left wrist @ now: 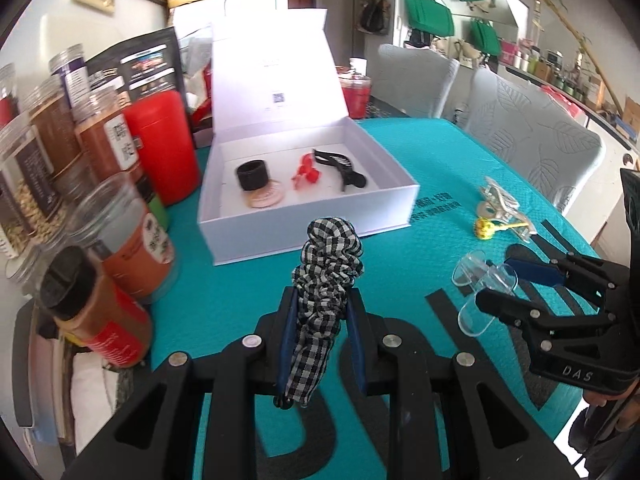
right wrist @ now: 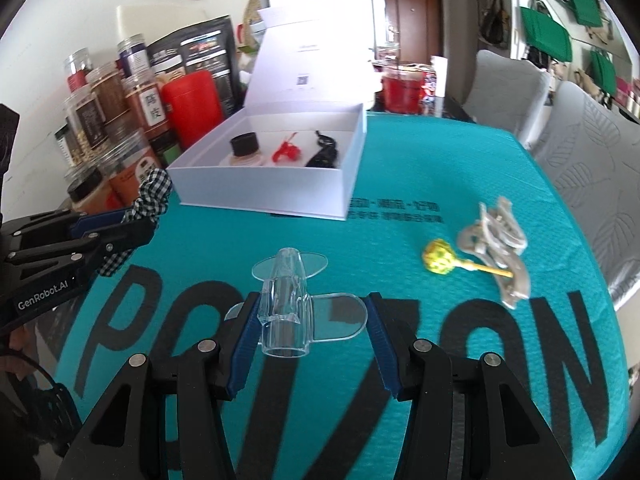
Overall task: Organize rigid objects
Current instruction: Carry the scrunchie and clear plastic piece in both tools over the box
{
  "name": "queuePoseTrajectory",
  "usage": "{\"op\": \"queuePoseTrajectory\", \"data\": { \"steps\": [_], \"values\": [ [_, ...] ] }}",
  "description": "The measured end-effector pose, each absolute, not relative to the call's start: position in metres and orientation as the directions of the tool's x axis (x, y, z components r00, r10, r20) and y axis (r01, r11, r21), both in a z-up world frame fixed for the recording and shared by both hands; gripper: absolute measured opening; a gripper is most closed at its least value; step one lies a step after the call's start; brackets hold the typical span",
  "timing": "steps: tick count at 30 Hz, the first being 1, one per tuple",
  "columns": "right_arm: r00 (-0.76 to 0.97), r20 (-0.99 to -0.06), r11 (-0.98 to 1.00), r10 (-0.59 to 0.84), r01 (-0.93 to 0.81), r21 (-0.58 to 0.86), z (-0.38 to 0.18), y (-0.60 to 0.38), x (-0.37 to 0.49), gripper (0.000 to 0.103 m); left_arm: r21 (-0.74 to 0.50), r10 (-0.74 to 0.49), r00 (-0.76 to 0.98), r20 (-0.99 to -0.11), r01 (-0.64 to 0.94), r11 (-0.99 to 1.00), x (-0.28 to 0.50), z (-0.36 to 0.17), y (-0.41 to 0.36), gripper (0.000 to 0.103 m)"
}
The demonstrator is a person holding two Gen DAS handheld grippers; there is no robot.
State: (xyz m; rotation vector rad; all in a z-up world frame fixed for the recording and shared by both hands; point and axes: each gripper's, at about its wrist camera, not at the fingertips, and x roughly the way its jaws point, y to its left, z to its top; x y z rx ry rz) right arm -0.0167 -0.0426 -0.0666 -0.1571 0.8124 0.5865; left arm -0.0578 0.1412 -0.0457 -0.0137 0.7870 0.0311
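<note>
**Above the teal bench, both grippers carry loads toward the box**

Over the bench point(right wrist: 400, 168), the left gripper point(left wrist: 320, 320) is pressed together on a checked scrunchie point(left wrist: 326, 276), and the right gripper point(right wrist: 308, 320) pinches a clear plastic clip point(right wrist: 286, 304) by its wings. Both point at the open white box point(left wrist: 384, 216), probably because a black ring point(left wrist: 253, 175), red clip point(left wrist: 305, 171) and black claw clip point(left wrist: 340, 168) are already sorted inside.

Left gripper point(left wrist: 320, 312) clamped, right gripper point(right wrist: 308, 320) gripping.

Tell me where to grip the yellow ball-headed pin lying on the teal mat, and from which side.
Grip the yellow ball-headed pin at its round head, from above, jaws across the stick's line. The head stands proud of the mat; the thin stick lies flat, its far end against the clear hair claw.
</note>
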Motion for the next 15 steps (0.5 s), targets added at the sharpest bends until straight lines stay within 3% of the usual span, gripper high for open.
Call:
{"op": "queuePoseTrajectory", "data": {
  "steps": [15],
  "values": [
    [0.485, -0.739, 0.765, 0.467, -0.641, 0.063, -0.061, 0.017, -0.002, 0.051, -0.018, 0.065, 0.695, -0.716, -0.112, 0.994, -0.038, -0.045, 0.191, 0.024]
  ]
}}
